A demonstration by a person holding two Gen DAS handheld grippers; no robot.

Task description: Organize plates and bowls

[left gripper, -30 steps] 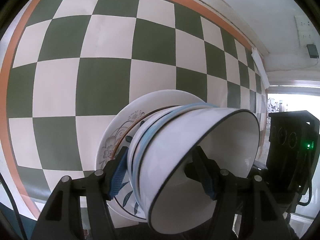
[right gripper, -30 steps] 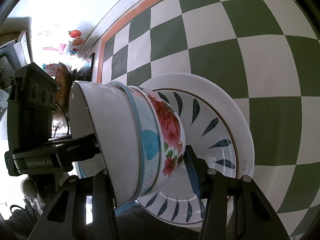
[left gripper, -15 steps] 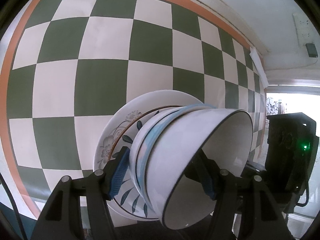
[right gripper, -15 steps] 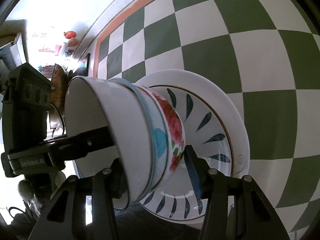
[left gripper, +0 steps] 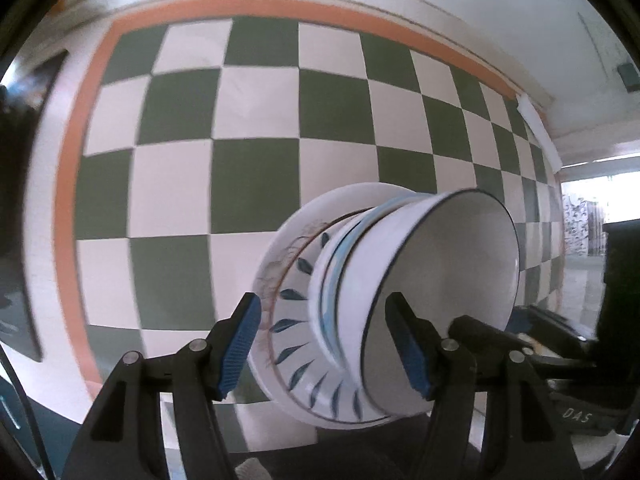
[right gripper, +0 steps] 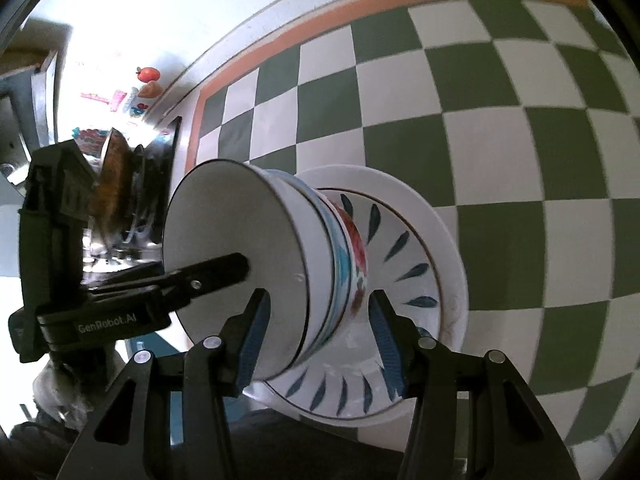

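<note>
Left wrist view, nearest first: my left gripper is at a middling spread and clamped across the stack. The pad on its left presses the underside of the big white plate. The pad on its right sits inside the white bowl, against the wall.

- Order outward from that bowl: 1 blue-rimmed bowl, 1 floral bowl, 1 leaf-pattern plate, then the big white plate.
- Right wrist view: my right gripper is a little narrower and also closed on the stack. 1 pad lies against the white bowl's inner face. The other sits by the floral bowl's foot, in front of the leaf-pattern plate. I cannot tell whether it bears on bowl or plate.
- Beyond both tools is the green-and-white checkered surface. The stack appears clear of it.
- Far off to the right gripper's left is kitchen clutter, too blurred to name.

Step, as I judge it: the sorted stack is lifted and in carry, 2 grips sharing it.

Next: move both hands together so neither pad slips off the smooth glaze. No set-down spot is in view, so I need to find one first.
</note>
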